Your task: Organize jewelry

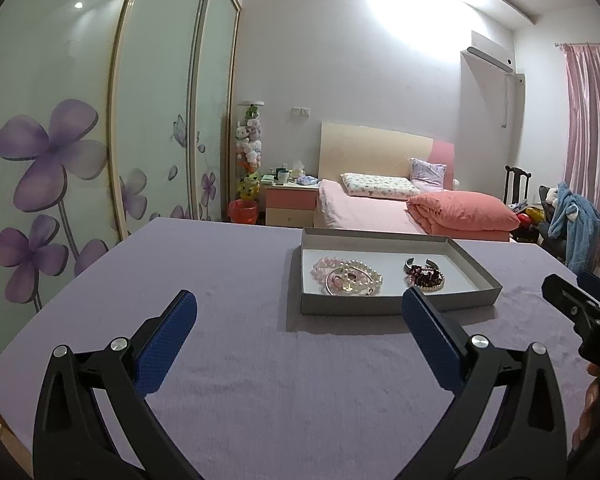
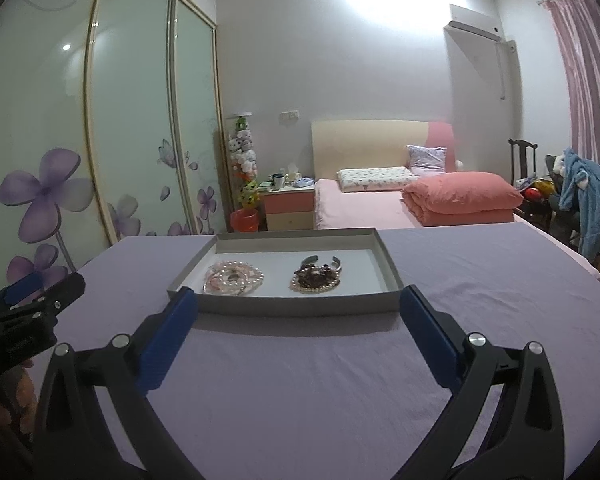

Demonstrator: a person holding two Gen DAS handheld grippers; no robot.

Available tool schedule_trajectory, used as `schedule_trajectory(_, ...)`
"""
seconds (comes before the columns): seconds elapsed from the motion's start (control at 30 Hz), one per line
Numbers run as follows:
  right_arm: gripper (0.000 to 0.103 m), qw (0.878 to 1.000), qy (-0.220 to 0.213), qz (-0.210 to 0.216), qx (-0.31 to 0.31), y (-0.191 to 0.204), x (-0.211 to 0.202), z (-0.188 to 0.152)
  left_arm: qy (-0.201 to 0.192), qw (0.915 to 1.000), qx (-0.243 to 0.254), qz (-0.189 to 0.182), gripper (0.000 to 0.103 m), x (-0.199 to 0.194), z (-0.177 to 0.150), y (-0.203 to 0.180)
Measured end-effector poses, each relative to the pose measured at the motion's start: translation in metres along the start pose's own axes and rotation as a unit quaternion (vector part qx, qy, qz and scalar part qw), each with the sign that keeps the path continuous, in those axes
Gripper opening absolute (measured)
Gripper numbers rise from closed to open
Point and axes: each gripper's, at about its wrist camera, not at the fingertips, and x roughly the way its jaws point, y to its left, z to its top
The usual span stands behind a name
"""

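Right wrist view shows a shallow grey box [image 2: 388, 268] with a white floor, lying on the lilac-covered worktop [image 2: 340, 380]. Inside, at its left, a pale pile of pink and pearl bead strands [image 2: 234, 278]; at its right, apart from it, a dark pile of garnet-red beads, pearls and a metal cuff [image 2: 318, 276]. Right gripper [image 2: 299, 304] and left gripper [image 1: 300, 308] both hover spread wide, holding nothing, just short of the box's near wall
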Motion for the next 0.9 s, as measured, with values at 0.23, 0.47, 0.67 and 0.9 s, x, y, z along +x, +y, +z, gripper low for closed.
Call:
schedule_trajectory(0.23, 0.099, 1.0, -0.012, -0.002, -0.001, -0.0024, -0.0055, -0.0027, 0.002, 1.0, 0.006, 0.004, 0.101, -0.0047, -0.0033, -0.0058)
schedule_trajectory(0.47, 0.099, 1.0, -0.013, -0.005, 0.001, -0.0039, -0.0063, -0.0045, -0.001, 0.9999, 0.01, 0.005, 0.101, -0.0083, -0.0041, -0.0091)
schedule_trajectory(0.67, 0.099, 1.0, -0.013, -0.007, 0.003, -0.005, -0.0062, -0.0044, -0.002, 0.9999, 0.01, 0.005, 0.101, -0.0088, -0.0039, -0.0092)
schedule_trajectory(0.9, 0.099, 1.0, -0.012, -0.005, 0.003, -0.0067, -0.007, -0.0053, -0.001, 0.9999, 0.01, 0.006, 0.101, -0.0088, -0.0025, -0.009)
